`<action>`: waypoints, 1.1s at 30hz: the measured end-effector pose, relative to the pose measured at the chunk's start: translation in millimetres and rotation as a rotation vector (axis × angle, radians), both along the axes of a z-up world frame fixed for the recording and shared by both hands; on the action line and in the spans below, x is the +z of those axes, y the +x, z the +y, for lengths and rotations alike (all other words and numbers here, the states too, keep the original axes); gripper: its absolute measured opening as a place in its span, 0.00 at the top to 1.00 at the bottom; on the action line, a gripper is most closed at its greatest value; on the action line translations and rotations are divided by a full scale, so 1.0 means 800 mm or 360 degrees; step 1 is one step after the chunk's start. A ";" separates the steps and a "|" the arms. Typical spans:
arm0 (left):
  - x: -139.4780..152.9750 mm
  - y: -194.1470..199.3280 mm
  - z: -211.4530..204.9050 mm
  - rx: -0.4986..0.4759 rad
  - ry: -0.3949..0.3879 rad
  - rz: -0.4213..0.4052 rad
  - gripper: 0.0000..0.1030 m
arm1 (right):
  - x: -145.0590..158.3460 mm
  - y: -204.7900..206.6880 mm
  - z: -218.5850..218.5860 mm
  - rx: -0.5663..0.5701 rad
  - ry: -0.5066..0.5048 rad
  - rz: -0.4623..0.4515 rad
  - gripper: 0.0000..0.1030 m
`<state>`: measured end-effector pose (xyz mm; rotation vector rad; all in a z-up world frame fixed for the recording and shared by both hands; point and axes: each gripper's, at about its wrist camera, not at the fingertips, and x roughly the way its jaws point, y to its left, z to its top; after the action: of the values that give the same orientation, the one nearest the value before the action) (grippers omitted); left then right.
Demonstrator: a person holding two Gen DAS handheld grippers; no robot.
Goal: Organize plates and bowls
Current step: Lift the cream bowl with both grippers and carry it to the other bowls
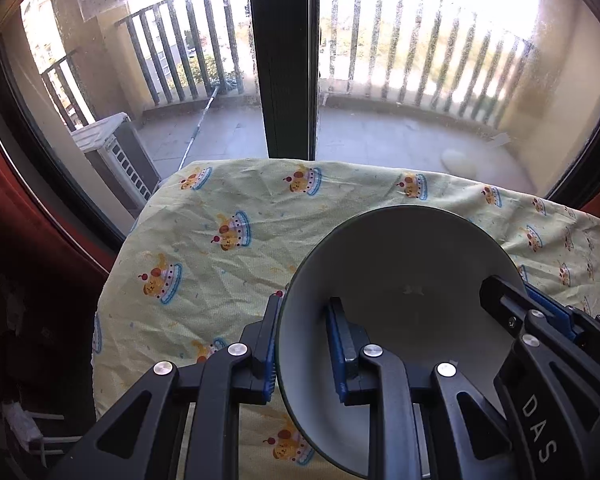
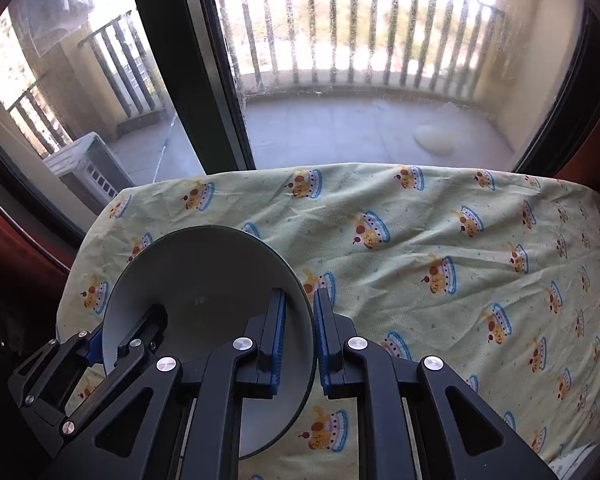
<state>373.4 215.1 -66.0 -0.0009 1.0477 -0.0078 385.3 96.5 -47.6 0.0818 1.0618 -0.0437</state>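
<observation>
A grey-white bowl [image 1: 412, 264] with a dark green outside is held in the air above the table between both grippers. My left gripper [image 1: 304, 344] is shut on the bowl's left rim, one finger inside and one outside. My right gripper [image 2: 302, 334] is shut on the bowl's [image 2: 204, 272] right rim in the same way. The right gripper also shows in the left wrist view [image 1: 540, 320] at the bowl's far side. The left gripper shows in the right wrist view [image 2: 112, 340] at the bowl's left side. The bowl is empty.
The table is covered by a pale yellow cloth [image 1: 236, 248] with a cartoon cake print [image 2: 440, 248]. Directly behind it stands a large window with a dark frame post [image 1: 284, 60], and a balcony beyond. A white object [image 2: 580, 456] peeks in at the cloth's near right corner.
</observation>
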 end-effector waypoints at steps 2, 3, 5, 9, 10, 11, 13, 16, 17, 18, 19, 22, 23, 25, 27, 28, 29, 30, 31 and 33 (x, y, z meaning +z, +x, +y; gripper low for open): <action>0.008 -0.009 -0.010 -0.0004 -0.0005 -0.0014 0.81 | 0.008 -0.009 -0.011 -0.0012 0.0002 -0.0008 0.83; 0.012 -0.013 -0.015 -0.0005 -0.0008 -0.0019 0.81 | 0.012 -0.014 -0.016 -0.0018 0.0003 -0.0013 0.83; 0.021 -0.022 -0.026 -0.0008 -0.0010 -0.0033 0.81 | 0.021 -0.023 -0.028 -0.0022 0.0001 -0.0025 0.83; 0.038 -0.040 -0.049 -0.0006 0.0000 -0.0065 0.81 | 0.038 -0.042 -0.053 -0.0027 0.0010 -0.0054 0.83; 0.042 -0.045 -0.054 -0.0002 0.0002 -0.0071 0.81 | 0.042 -0.046 -0.060 -0.0026 0.0015 -0.0059 0.83; 0.046 -0.051 -0.061 0.0000 0.0005 -0.0078 0.81 | 0.046 -0.051 -0.066 -0.0026 0.0022 -0.0066 0.83; 0.053 -0.061 -0.073 0.0006 0.0012 -0.0090 0.81 | 0.054 -0.062 -0.079 -0.0022 0.0030 -0.0079 0.83; 0.063 -0.077 -0.093 0.0001 0.0023 -0.0101 0.81 | 0.064 -0.079 -0.099 -0.0024 0.0044 -0.0090 0.83; 0.066 -0.082 -0.099 -0.0001 0.0024 -0.0103 0.81 | 0.067 -0.084 -0.106 -0.0028 0.0047 -0.0091 0.83; 0.069 -0.087 -0.105 -0.0003 0.0023 -0.0105 0.81 | 0.070 -0.090 -0.113 -0.0032 0.0051 -0.0093 0.83; 0.071 -0.093 -0.113 -0.0005 0.0021 -0.0107 0.81 | 0.073 -0.096 -0.121 -0.0035 0.0052 -0.0096 0.83; 0.078 -0.107 -0.135 -0.0016 0.0017 -0.0115 0.81 | 0.082 -0.113 -0.143 -0.0041 0.0045 -0.0112 0.83; 0.080 -0.112 -0.143 -0.0022 0.0016 -0.0116 0.81 | 0.084 -0.118 -0.150 -0.0046 0.0045 -0.0115 0.83; 0.083 -0.120 -0.158 -0.0035 0.0015 -0.0118 0.81 | 0.088 -0.130 -0.167 -0.0057 0.0044 -0.0121 0.83; 0.084 -0.130 -0.175 -0.0047 0.0014 -0.0115 0.81 | 0.090 -0.140 -0.184 -0.0070 0.0043 -0.0124 0.83; 0.084 -0.134 -0.182 -0.0053 0.0014 -0.0112 0.81 | 0.091 -0.145 -0.192 -0.0078 0.0045 -0.0122 0.83; 0.084 -0.139 -0.190 -0.0060 0.0016 -0.0108 0.81 | 0.091 -0.150 -0.201 -0.0085 0.0046 -0.0118 0.83; 0.083 -0.143 -0.197 -0.0064 0.0015 -0.0104 0.81 | 0.091 -0.155 -0.209 -0.0086 0.0042 -0.0115 0.83; 0.083 -0.147 -0.204 -0.0067 0.0012 -0.0100 0.81 | 0.092 -0.160 -0.216 -0.0088 0.0039 -0.0113 0.83; 0.082 -0.155 -0.218 -0.0075 0.0006 -0.0092 0.81 | 0.092 -0.170 -0.231 -0.0094 0.0033 -0.0112 0.83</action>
<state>249.4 40.6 -0.1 0.0274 0.9899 -0.0483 249.7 -88.4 26.1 0.1328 0.9898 -0.0826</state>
